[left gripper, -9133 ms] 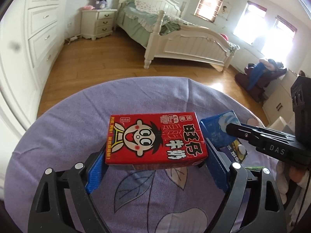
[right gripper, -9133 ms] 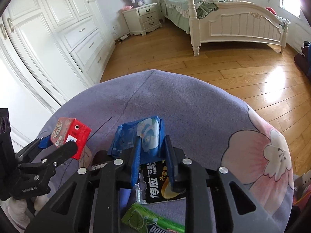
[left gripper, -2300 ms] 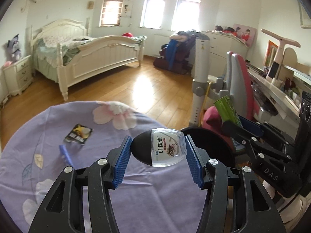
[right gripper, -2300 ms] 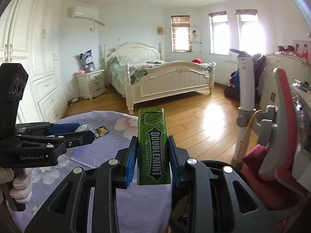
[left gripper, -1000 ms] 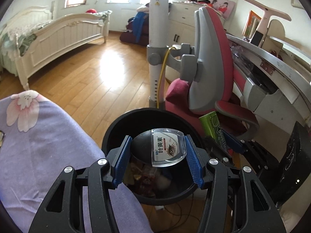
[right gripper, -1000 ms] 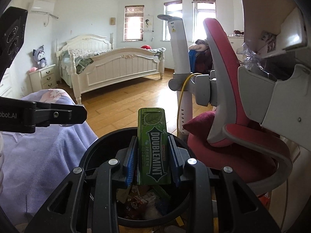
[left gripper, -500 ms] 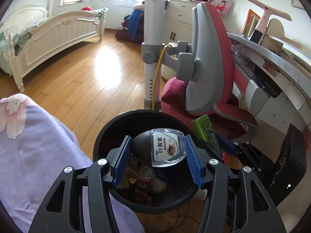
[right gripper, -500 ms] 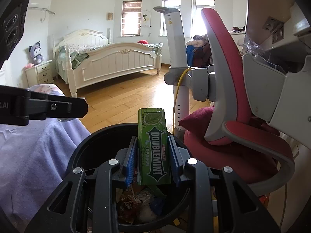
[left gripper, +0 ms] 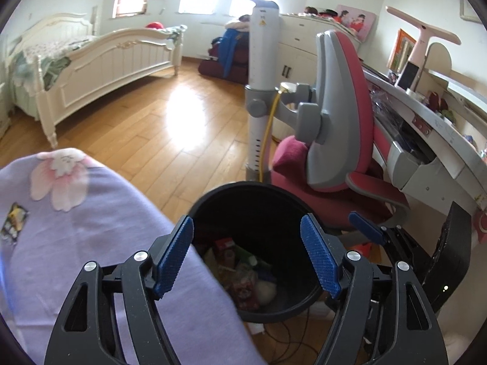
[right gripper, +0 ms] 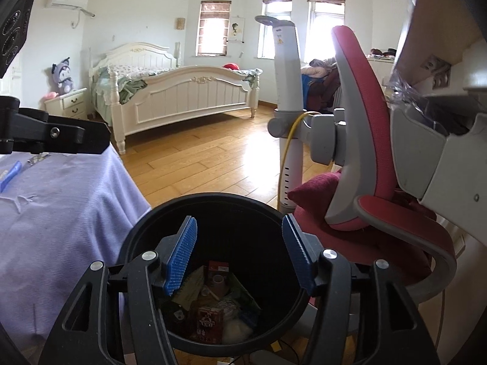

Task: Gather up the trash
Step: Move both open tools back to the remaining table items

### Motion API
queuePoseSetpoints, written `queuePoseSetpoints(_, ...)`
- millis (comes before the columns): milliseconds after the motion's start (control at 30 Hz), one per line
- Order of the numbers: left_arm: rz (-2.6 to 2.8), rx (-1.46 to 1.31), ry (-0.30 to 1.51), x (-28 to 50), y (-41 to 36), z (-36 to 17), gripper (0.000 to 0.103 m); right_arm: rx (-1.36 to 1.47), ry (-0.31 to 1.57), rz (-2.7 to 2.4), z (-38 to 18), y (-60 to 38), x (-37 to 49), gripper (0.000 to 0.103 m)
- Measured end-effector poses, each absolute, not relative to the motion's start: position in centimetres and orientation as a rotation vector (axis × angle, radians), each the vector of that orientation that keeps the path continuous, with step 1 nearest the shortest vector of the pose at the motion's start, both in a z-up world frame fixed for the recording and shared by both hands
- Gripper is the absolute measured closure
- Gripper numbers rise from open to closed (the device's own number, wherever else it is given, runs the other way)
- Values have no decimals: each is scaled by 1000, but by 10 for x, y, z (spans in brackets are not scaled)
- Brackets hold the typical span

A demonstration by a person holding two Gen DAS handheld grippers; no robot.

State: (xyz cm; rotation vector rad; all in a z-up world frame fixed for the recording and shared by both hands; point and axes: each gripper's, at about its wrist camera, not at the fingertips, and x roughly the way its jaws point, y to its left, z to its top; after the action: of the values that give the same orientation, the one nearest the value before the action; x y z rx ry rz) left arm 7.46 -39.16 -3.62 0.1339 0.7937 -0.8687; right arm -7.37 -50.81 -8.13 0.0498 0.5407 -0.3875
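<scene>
bedroom, wood floor, white bed (right gripper: 182,91) at far wall, pink chair (left gripper: 344,140) by desk. black bin (right gripper: 213,213) on floor against near right edge of purple-clothed table (left gripper: 91,228).

left gripper (left gripper: 246,255): jaws apart, just been opening, nothing between pads; hangs over near rim of bin. right gripper (right gripper: 240,255): jaws apart, just been opening, empty too; sits above bin mouth.

trash (right gripper: 210,313) at bottom of bin: red carton, wrappers, a pale lump, mixed. small dark wrapper (left gripper: 13,220) at left edge of table, plus blue scrap (right gripper: 9,176) lying flat on cloth near same side. so not all collected yet.

judged step: drop done, return to table for remaining pieces.

risks:
- both grippers crowded over same rim; swinging back together could knock fingers or tip bin.
- wrapper thin and flat on soft cloth; pads could pinch cloth with it and drag it off table.
- blue scrap narrow, may slip out if grabbed off-centre.
</scene>
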Motion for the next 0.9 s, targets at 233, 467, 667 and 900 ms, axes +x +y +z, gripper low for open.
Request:
queuePoseSetpoints(233,-670,80,730,84,-314,-16,23,39,512,-294,-61,-481,-63,44)
queuePoseSetpoints(467,-405,37,737,106,-217,-16,23,17,508,-136,-36,-440,-36,44)
queuePoseSetpoints(667,-269,53,808,136,-161,-38,23,11,575,79,-16,-393,5,44)
queuePoseSetpoints(900,-251,46,895,167,-129,-64,42,-79,714,327,-9,-328,81,44)
